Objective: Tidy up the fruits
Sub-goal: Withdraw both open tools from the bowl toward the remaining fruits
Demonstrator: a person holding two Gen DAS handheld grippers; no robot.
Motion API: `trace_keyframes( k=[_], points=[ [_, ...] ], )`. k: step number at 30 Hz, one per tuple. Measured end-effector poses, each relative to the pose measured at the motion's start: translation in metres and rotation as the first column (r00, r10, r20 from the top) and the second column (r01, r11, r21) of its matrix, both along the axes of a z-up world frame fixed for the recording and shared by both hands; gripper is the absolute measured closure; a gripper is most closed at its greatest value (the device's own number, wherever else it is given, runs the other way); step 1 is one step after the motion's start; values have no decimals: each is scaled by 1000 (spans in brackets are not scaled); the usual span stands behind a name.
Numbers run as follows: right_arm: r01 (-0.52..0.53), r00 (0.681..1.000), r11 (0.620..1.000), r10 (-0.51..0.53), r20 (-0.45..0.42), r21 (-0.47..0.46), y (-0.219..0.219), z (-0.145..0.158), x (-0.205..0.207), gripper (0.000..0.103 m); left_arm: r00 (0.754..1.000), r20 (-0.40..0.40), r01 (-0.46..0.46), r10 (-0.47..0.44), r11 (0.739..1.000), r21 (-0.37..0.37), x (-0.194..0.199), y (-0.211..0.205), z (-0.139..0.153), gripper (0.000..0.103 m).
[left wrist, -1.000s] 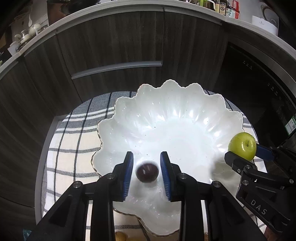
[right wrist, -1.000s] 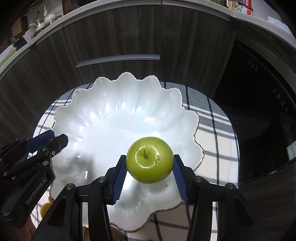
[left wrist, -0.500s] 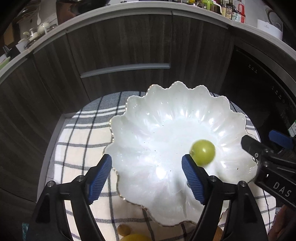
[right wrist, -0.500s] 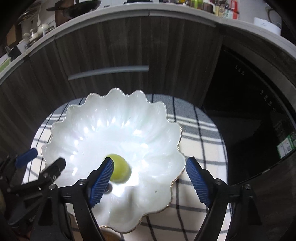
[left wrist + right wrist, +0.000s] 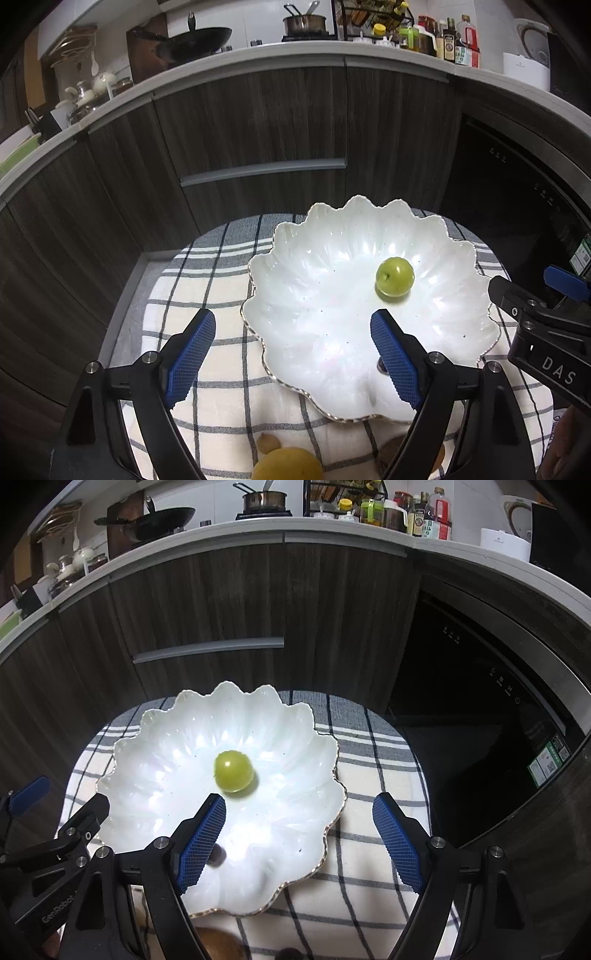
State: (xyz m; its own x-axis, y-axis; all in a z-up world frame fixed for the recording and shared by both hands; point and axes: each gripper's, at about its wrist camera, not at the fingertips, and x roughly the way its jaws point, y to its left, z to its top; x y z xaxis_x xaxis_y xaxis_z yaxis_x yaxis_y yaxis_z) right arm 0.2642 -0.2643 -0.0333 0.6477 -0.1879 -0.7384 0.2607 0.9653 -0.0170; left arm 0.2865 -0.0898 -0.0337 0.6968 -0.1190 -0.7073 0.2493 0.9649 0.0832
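A white scalloped bowl stands on a checked cloth. A green apple lies loose in it, near the middle. A small dark fruit also rests in the bowl, and in the left wrist view it peeks out behind a finger. My left gripper hovers above the bowl's near left rim, its jaws opening with nothing between them. My right gripper hangs open and empty over the bowl's near right rim. Each gripper also shows at the edge of the other's view, the right one and the left one.
The checked cloth covers a small round table. On it near me lie a yellow fruit and small brown fruits. Dark wood cabinets rise behind the table, and a black appliance stands to the right.
Both grippers opened wide, letting the dark fruit and the green apple drop into the bowl. Both then rose and drew back. The apple rolled toward the bowl's middle.
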Motion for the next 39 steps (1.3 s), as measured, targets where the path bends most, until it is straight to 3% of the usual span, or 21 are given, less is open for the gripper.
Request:
trace_keyframes(
  k=[8,15,26,39],
  points=[
    [-28,999,999,27,43,18,5,6,-21,20,999,34,1,0,1000,-16,-24,7,6,14],
    [-46,995,999,48,87,-24,17,14,-41,20,997,82,6,-4,1000,-29,-42,16,8,10],
    [-10,994,999,14,111,-37,24,12,-63,20,998,63,-12,15,999,-37,-69,32,4,11],
    [-37,995,999,38,90,-19,47,7,-95,20,999,47,-19,20,1000,-22,-104,57,2,11]
  ],
)
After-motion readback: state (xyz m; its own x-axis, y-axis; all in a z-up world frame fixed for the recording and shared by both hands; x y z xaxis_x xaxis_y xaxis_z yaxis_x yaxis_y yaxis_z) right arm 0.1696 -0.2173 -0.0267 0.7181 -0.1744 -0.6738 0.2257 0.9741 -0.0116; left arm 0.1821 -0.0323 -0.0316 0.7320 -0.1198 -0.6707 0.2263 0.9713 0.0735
